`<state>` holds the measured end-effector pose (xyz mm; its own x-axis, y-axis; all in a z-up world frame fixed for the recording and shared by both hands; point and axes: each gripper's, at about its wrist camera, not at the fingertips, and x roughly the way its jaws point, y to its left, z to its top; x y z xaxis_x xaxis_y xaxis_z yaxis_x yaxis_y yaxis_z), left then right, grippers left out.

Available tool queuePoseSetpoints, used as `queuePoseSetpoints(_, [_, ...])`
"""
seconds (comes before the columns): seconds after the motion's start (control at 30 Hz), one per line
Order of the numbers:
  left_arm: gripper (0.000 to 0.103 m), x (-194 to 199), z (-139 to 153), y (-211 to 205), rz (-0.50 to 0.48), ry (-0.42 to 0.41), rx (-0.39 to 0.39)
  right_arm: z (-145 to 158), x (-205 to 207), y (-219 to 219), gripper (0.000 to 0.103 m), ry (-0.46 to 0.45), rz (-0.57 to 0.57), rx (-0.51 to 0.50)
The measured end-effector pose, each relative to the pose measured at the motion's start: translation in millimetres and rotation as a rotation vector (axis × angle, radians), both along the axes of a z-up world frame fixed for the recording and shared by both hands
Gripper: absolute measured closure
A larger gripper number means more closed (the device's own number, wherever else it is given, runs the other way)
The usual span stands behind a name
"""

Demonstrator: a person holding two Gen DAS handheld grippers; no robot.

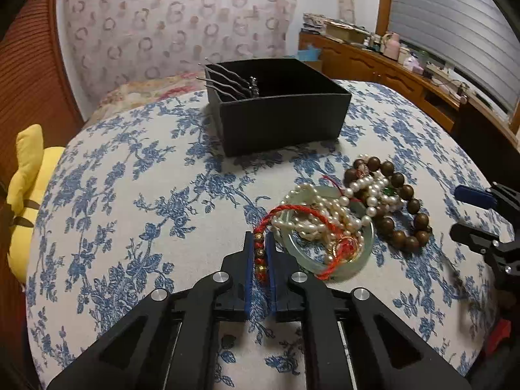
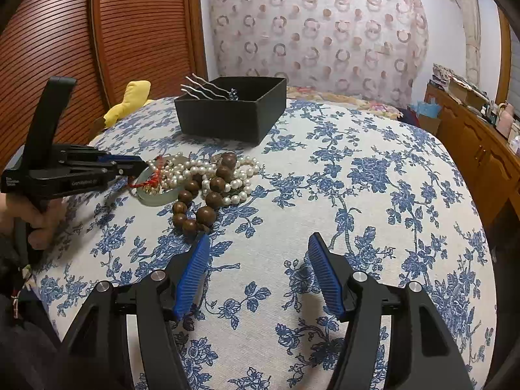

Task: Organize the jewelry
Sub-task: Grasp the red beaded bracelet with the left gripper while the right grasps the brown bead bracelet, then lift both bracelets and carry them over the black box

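A heap of jewelry lies on the blue-flowered cloth (image 1: pixel 130 195): a red braided bracelet (image 1: pixel 292 209) with small beads, a pearl necklace (image 1: pixel 328 217), a pale jade bangle (image 1: pixel 357 260) and a brown wooden bead bracelet (image 1: pixel 406 191). My left gripper (image 1: pixel 259 239) is shut on the beaded end of the red bracelet at the heap's near left edge. In the right wrist view my right gripper (image 2: pixel 258 239) stands open over bare cloth, its left fingertip just short of the wooden beads (image 2: pixel 206 216). A black open box (image 1: pixel 282 120) behind the heap holds metal hairpins (image 1: pixel 227 84).
A yellow plush toy (image 1: pixel 29 175) lies at the left edge of the bed-like surface. A wooden louvred door (image 2: pixel 130 32) stands behind it. A low wooden cabinet (image 2: pixel 481 149) with clutter runs along the right. A hand (image 2: pixel 39 217) holds the left gripper's handle.
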<state>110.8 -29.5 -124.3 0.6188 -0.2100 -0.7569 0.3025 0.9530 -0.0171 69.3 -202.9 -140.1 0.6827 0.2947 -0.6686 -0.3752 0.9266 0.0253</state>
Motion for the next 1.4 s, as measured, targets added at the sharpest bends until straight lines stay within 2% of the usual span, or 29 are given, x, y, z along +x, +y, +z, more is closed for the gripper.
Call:
queuePoseSetpoints(0.27, [0.097, -22.7, 10.3, 14.2, 0.006, -0.041, -0.067, 1.2, 6.5, 5.4, 0.038, 0.024, 0.013, -0.019])
queuePoseSetpoints(0.4, [0.097, -33.6, 20.3, 23.0, 0.019, -0.076, -0.083, 7.6, 12.7, 10.5, 0.053, 0.036, 0.038, 0.018])
queuePoseSetpoints(0.77, [0.097, -42.8, 27.9, 32.7, 0.026, -0.107, -0.135, -0.2, 37.2, 42.4, 0.058, 0.132, 0.095, 0.052])
queuePoseSetpoints(0.83, [0.097, -42.8, 27.8, 32.6, 0.026, -0.106, -0.137, 0.3, 39.0, 43.9, 0.064, 0.147, 0.105, 0.062])
queuePoseSetpoints(0.93, [0.097, -43.2, 27.3, 32.6, 0.025, -0.104, -0.143, 0.1, 42.6, 46.6, 0.084, 0.167, 0.120, 0.062])
queuePoseSetpoints(1.0, [0.097, -43.9, 27.8, 32.5, 0.025, -0.105, -0.145, -0.6, 44.4, 48.0, 0.086, 0.174, 0.139, 0.059])
queuePoseSetpoints(1.13, [0.097, -44.2, 29.2, 32.1, 0.023, -0.108, -0.149, 13.4, 40.8, 52.0, 0.086, 0.131, 0.175, 0.052])
queuePoseSetpoints(1.4, [0.097, -47.5, 37.3, 37.1, 0.028, -0.130, -0.166, 71.2, 42.6, 58.2, 0.086, 0.000, 0.228, 0.065])
